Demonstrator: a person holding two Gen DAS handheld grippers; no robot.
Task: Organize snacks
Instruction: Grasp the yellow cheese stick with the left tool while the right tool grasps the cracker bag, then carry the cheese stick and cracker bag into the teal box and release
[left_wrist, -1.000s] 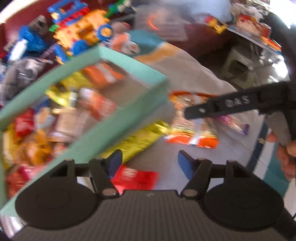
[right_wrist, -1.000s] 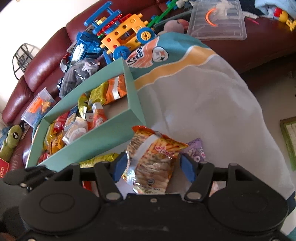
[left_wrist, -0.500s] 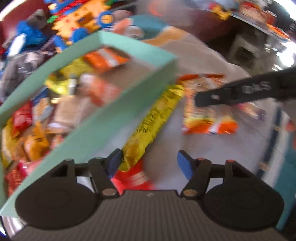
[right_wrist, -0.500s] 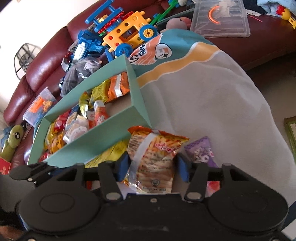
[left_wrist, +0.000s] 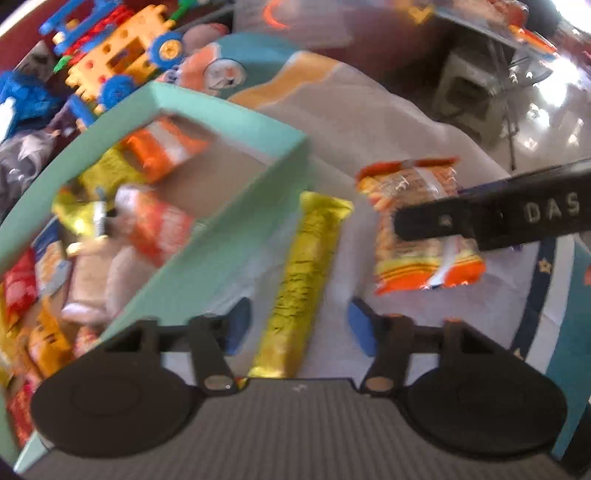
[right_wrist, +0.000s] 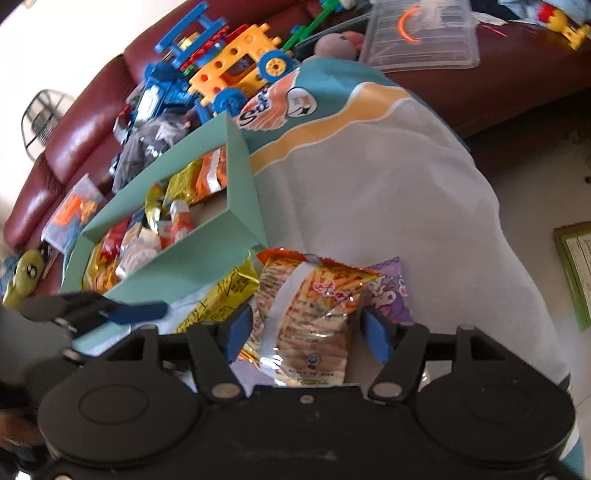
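A teal box (left_wrist: 236, 254) (right_wrist: 192, 258) holds several snack packs. A long yellow pack (left_wrist: 303, 280) (right_wrist: 218, 299) lies beside its near wall on the grey cloth. My left gripper (left_wrist: 295, 325) is open, its blue pads on either side of the yellow pack's near end. An orange snack bag (left_wrist: 413, 229) (right_wrist: 310, 317) lies to the right. My right gripper (right_wrist: 306, 328) is open around that bag, its pads close to the bag's sides. A purple pack (right_wrist: 391, 291) lies just right of the bag.
Plastic building toys (right_wrist: 229, 77) and a clear lid (right_wrist: 421, 37) lie on the red sofa (right_wrist: 74, 140) behind the box. The cloth (right_wrist: 388, 177) drapes off to the floor at right. The right gripper's finger (left_wrist: 498, 218) crosses the left wrist view.
My left gripper has moved right, off a red pack and over the yellow pack. My right gripper has moved forward around the orange bag, jaws narrowed slightly.
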